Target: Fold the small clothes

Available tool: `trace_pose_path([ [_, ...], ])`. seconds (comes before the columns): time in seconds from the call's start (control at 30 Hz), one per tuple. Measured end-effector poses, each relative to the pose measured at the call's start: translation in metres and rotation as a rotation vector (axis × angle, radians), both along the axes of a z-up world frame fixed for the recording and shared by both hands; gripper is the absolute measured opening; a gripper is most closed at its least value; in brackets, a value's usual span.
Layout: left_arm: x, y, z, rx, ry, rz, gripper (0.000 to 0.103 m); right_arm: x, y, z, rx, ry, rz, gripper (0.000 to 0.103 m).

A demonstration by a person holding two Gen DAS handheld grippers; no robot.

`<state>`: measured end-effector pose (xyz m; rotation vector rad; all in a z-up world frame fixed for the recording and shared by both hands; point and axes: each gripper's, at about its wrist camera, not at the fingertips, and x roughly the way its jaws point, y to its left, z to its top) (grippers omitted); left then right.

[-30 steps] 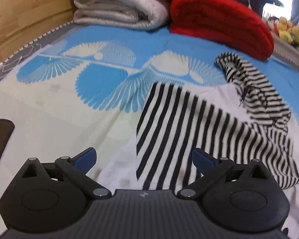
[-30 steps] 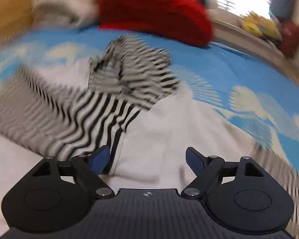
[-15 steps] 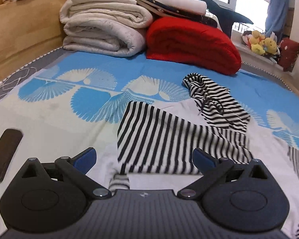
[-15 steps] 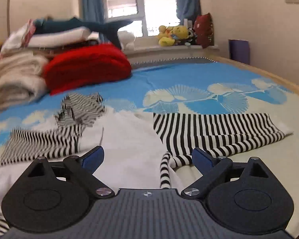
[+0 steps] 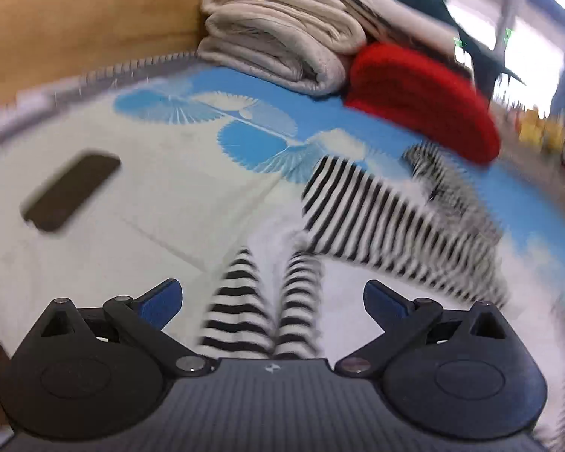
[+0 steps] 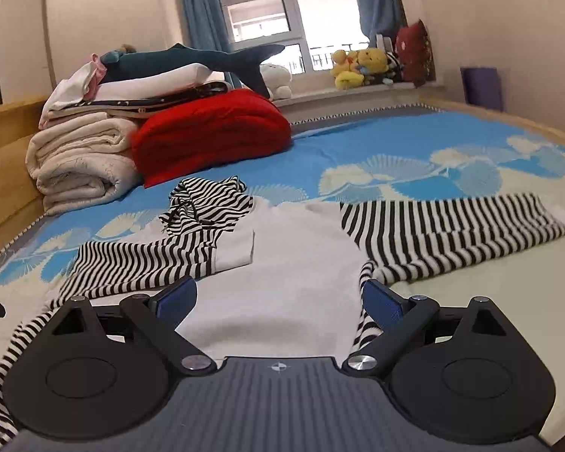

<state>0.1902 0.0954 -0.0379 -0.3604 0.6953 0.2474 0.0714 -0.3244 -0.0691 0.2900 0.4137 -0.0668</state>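
Observation:
A small hooded top (image 6: 293,263) with a white body and black-and-white striped sleeves lies flat on the bed. One sleeve (image 6: 452,226) stretches out to the right, the other (image 6: 139,263) is folded across the left side, and the striped hood (image 6: 207,207) lies bunched at the far end. My right gripper (image 6: 278,297) hovers open over the white body near its near edge. In the blurred left wrist view the striped hem (image 5: 263,301) lies under my left gripper (image 5: 271,297), which stands open with no pad on the cloth.
A dark phone (image 5: 71,192) lies on the bedspread left of the garment. Folded cream blankets (image 6: 83,162) and a red blanket (image 6: 211,132) are stacked at the far left, with a shark plush (image 6: 199,60) on top. Soft toys (image 6: 361,67) line the windowsill. A wooden bed frame (image 5: 75,19) borders the left side.
Both grippers have drawn back toward the near edge of the garment. The left one swung left, bringing the phone and the hem into view. The right view has steadied, its jaws slightly wider than at first.

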Motion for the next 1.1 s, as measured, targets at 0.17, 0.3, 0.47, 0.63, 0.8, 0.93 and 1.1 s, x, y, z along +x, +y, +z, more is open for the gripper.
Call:
trace_pose_path([
  [0.17, 0.002, 0.009, -0.003, -0.022, 0.033, 0.050, 0.103, -0.001, -0.002, -0.004, -0.010, 0.011, -0.003, 0.095],
  [0.3, 0.010, 0.007, -0.005, -0.032, 0.039, 0.023, 0.103, -0.001, -0.007, -0.006, -0.013, 0.020, -0.007, 0.095],
  [0.47, 0.029, -0.006, -0.007, -0.005, 0.045, -0.023, 0.103, -0.002, -0.021, -0.008, 0.043, 0.034, -0.045, 0.095],
  [0.63, 0.038, -0.012, -0.011, -0.041, 0.063, -0.060, 0.103, -0.002, -0.087, 0.002, 0.299, -0.007, -0.237, 0.095],
  [0.8, 0.038, -0.016, -0.012, 0.004, 0.083, -0.073, 0.103, 0.017, -0.222, -0.012, 0.563, -0.001, -0.627, 0.095],
  [0.93, 0.043, -0.012, -0.005, 0.078, 0.123, -0.066, 0.103, 0.035, -0.308, -0.049, 0.737, 0.066, -0.830, 0.094],
  [1.1, 0.078, -0.009, 0.009, 0.097, 0.117, -0.018, 0.103, 0.074, -0.350, -0.080, 0.654, 0.122, -0.909, 0.095],
])
